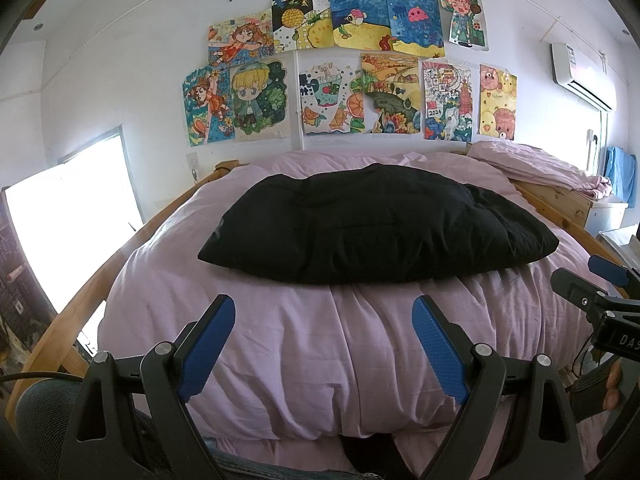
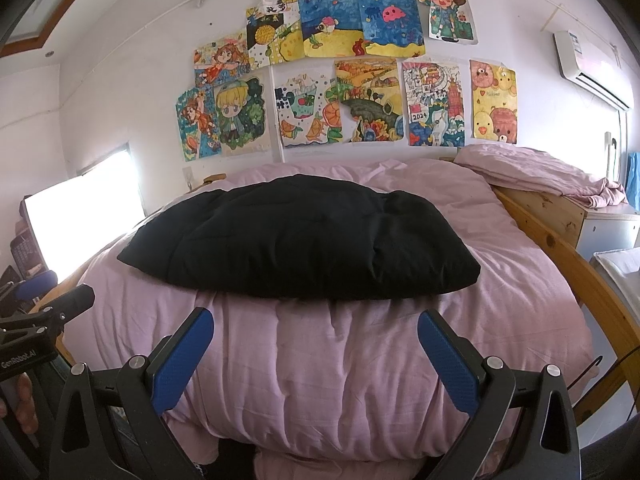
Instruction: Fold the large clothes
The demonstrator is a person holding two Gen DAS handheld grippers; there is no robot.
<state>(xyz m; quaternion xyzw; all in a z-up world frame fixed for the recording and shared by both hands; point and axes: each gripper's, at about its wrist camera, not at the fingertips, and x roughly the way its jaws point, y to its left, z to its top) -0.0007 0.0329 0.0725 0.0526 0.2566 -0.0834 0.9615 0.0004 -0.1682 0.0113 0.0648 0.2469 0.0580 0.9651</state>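
Colourful children's drawings (image 1: pixel 348 64) cover the white wall behind a wooden-framed bed (image 1: pixel 76 304), which is spread with a pale pink quilt (image 1: pixel 320 344). On the quilt, about midway across the bed and set back from its near edge, lies the black padded garment (image 1: pixel 372 224). It sits as a thick, roughly rectangular bundle with tidy edges; a looser crumpled part shows toward its right end in the left wrist view. A folded pink sheet (image 2: pixel 536 172) rests on a wooden cabinet (image 2: pixel 560 208) at the bed's far right corner.

The left claw (image 1: pixel 324 344) hovers over the near edge of the bed with its blue pads wide apart and nothing between them. The right claw (image 2: pixel 316 356) hangs beside it, likewise spread wide and empty. Neither touches the garment; both are well short of it and point toward its near edge.

Judging by the compact shape, the folding looks largely done, or else this is a pause between folds; the pictures alone do not settle which. If another fold is wanted, both claws need to reach forward to the bundle's near corners, one each, and close on the full thickness of the padding. The puffy layers may spring back or slip, so the looser right end probably needs tucking first.
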